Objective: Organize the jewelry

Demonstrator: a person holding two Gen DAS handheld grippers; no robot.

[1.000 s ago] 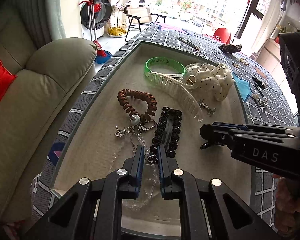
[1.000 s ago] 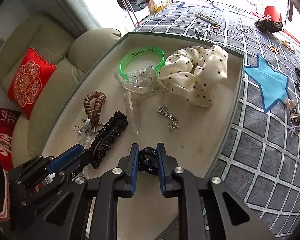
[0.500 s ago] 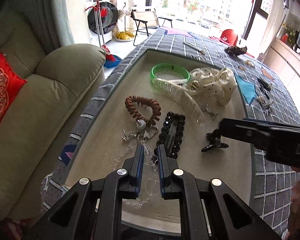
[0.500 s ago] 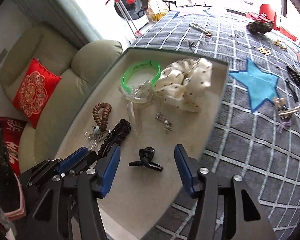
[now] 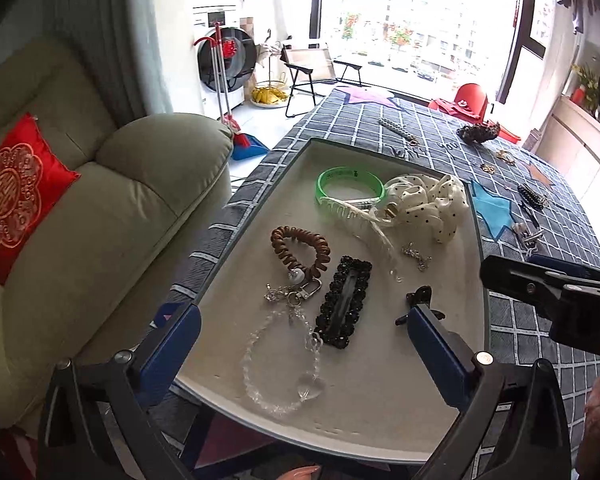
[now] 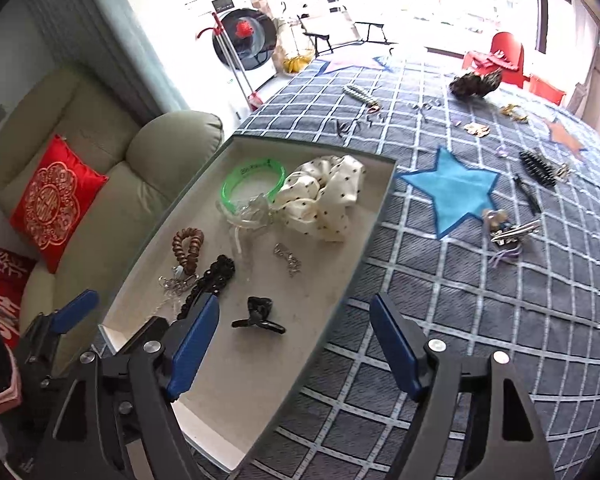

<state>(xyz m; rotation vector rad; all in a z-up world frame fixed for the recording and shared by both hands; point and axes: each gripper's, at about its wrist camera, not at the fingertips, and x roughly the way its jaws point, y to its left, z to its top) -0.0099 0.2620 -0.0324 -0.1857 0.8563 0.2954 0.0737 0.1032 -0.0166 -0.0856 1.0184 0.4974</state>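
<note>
Two grippers hover above the tray point(image 5: 296, 168), and neither holds anything; the left gripper point(image 5: 304, 344) has its jaws opening wide over the tray's near end, with the clear bead bracelet point(image 5: 284, 364) lying loose on the tray floor between and beyond them, touched by neither pad; the right gripper point(image 6: 296, 344) has its jaws opening too, and the small black claw clip point(image 6: 258, 314) lies free on the tray ahead of its left finger, pressed by nothing.

Inside the tray, further from its near end, lie the black beaded barrette point(image 5: 344, 300), the brown coil hair tie point(image 5: 300, 248), the clear comb clip point(image 5: 356, 220), the green bangle point(image 5: 350, 184) and the polka-dot scrunchie point(image 5: 424, 204).

Outside the tray, on the checked cover, more pieces wait; the nearest loose cluster, silver hair clips point(image 6: 512, 234), lies to the tray's right, just past the blue star point(image 6: 452, 192), and the black comb clip point(image 6: 538, 168) lies further off the same way; all of it sits ahead and to the right of the right gripper, well apart from the left one, so I judge the right hand the nearer for the next pickup; the silver clips' long axis runs roughly crosswise in the right wrist view, so the fingers would likely need to straddle their short width.
</note>
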